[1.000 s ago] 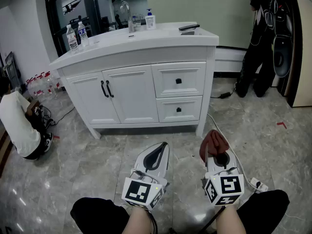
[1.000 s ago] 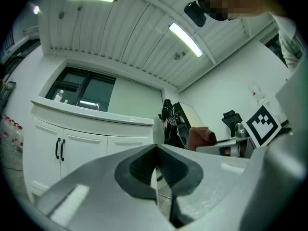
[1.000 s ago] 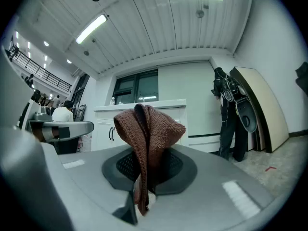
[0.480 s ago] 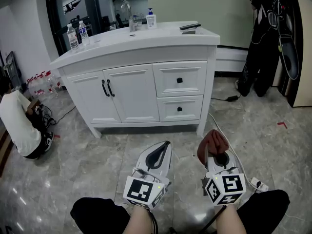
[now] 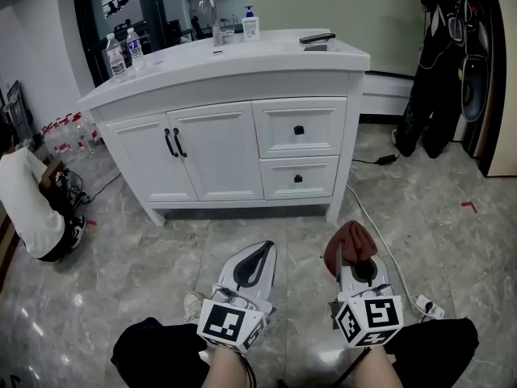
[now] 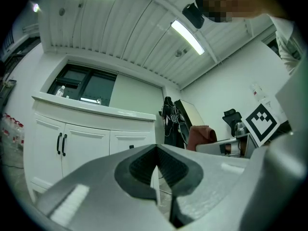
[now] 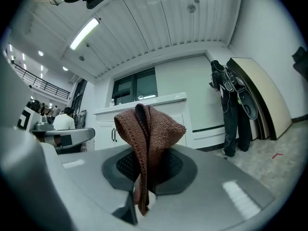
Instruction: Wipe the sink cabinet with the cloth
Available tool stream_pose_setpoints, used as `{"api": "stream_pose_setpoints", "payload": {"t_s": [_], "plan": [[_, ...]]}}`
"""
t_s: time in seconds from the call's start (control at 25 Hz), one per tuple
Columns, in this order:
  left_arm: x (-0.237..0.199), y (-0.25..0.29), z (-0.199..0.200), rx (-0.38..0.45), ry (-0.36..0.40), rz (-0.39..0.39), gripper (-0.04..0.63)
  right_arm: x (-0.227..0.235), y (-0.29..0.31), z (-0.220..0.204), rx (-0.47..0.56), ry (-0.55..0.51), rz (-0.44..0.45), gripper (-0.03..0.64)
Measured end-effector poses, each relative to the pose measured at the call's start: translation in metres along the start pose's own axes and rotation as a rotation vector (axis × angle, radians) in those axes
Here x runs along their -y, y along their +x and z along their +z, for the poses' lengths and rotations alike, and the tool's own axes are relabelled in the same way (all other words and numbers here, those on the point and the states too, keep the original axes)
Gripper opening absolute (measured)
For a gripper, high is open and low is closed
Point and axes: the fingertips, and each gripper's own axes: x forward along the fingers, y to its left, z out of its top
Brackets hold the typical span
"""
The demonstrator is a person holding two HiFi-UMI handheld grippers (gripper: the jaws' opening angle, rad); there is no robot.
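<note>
The white sink cabinet [image 5: 234, 148] stands ahead of me, with two doors on its left, two drawers on its right and a white top with a faucet [image 5: 212, 10]. Low in the head view, well short of the cabinet, my right gripper [image 5: 350, 249] is shut on a brown knitted cloth [image 5: 349, 241], which bunches up above its jaws. That cloth [image 7: 147, 138] fills the middle of the right gripper view. My left gripper [image 5: 257, 259] is shut with nothing in it. The cabinet [image 6: 82, 138] shows behind the left jaws.
Two water bottles [image 5: 123, 52], a soap dispenser [image 5: 250, 27] and a dark flat object [image 5: 317, 38] stand on the countertop. A person in white [image 5: 28, 208] crouches at the left. A person in black [image 5: 440, 55] stands at the right. A white cable [image 5: 386, 249] crosses the floor.
The view has drawn slightly nearer the cabinet, and both grippers sit a little lower in the frame. The cloth stays clamped in the right gripper.
</note>
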Motion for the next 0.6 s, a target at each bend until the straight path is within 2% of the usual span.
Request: {"api": "stream_pose_setpoints", "payload": {"t_s": [0.16,0.36,0.6], "plan": [[-0.027,0.016,-0.023,-0.031,-0.013,0.027,0.000,0.009,0.031,-0.032,-0.055,0.022,0.005,0.078],[-0.064,0.058,-0.045,0.007,-0.084,0.067,0.000,0.016,0.096,-0.052,-0.047,0.153,0.019,0.077],[-0.096,0.115,-0.066,-0.015,-0.083,0.047,0.000,0.021,0.165,-0.059,-0.052,0.209,0.028,0.077]]}}
